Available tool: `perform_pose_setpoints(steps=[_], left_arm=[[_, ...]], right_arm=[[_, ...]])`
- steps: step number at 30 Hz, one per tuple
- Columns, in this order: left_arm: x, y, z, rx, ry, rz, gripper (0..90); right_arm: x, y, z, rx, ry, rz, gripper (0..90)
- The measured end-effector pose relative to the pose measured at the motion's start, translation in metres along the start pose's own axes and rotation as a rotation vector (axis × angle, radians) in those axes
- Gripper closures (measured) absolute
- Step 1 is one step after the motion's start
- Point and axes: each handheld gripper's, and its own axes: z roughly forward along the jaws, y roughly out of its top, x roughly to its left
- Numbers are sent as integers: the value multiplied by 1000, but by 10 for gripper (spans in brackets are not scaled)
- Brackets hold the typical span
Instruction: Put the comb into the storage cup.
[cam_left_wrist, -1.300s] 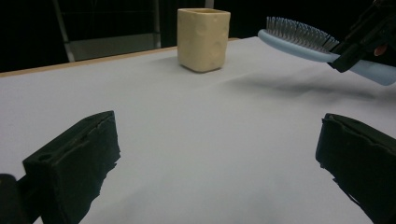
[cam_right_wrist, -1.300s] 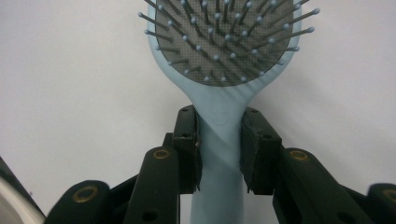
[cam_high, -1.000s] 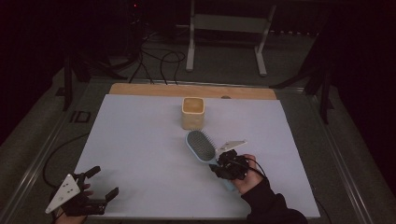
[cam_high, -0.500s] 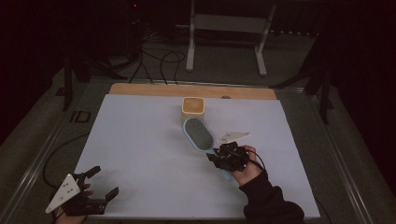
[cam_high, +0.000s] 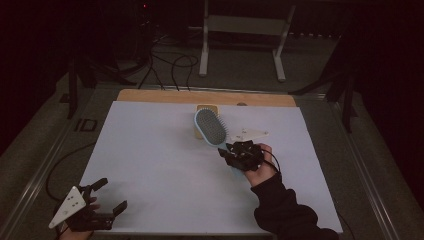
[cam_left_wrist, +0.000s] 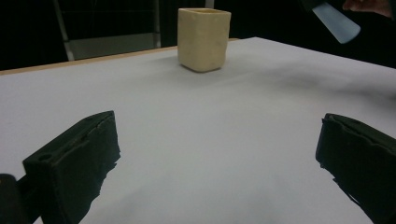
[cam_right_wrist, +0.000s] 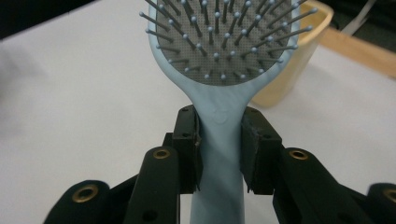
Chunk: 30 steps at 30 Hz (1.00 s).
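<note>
Over the far middle of the table (cam_high: 150, 150), the right tool (cam_high: 231, 152) carries a pale blue hairbrush (cam_high: 211, 127) by its handle, the head raised and pointing toward the yellow cup (cam_high: 202, 111) that stands near the table's far edge. From the right gripper view the grip looks sound: both jaws press the handle just below the neck, the brush (cam_right_wrist: 218, 70) runs straight up between them, bristles facing the camera, and the cup (cam_right_wrist: 299, 60) sits close behind the head, slightly to one side. From above, the brush head overlaps the cup's near rim, so it seems to hang above or just short of the opening; which of the two I cannot tell.

So the pick-up is done and the carry looks almost done. What seems left is to bring the brush over the cup's mouth, lower it in or lay it down beside it, and let go.

The left tool (cam_high: 107, 195) rests at the near left corner, jaws spread wide with nothing between them, well apart from the work; its own view looks across bare table to the cup (cam_left_wrist: 203, 37), with the handle's end (cam_left_wrist: 336, 22) at the top right.
</note>
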Motion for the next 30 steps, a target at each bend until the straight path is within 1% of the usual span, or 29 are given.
perform_pose_setpoints(steps=[3, 7, 8, 12, 16, 21, 24, 27, 30], left_arm=[[0, 0, 0, 1, 0, 2, 0], [0, 0, 0, 1, -1, 2, 0], [0, 0, 0, 1, -1, 2, 0], [0, 0, 0, 0, -1, 1, 0], [0, 0, 0, -1, -1, 1, 0], [0, 0, 0, -1, -2, 0, 0], [0, 0, 0, -2, -2, 0, 0], [0, 0, 0, -1, -2, 0, 0], [0, 0, -1, -2, -2, 0, 0]], right_arm=[[-1, 7, 1, -21, -18, -13, 702], [-5, 15, 5, -53, -18, 3, 702], [-6, 17, 7, -64, -19, 16, 702], [-11, 26, 12, -95, -31, 17, 702], [-14, 33, 18, -112, -44, 13, 702], [-18, 40, 23, -128, -44, 35, 702], [-22, 44, 27, -140, -47, 35, 701], [-23, 49, 31, -148, -60, 18, 702], [-25, 55, 33, -162, -61, 19, 701]])
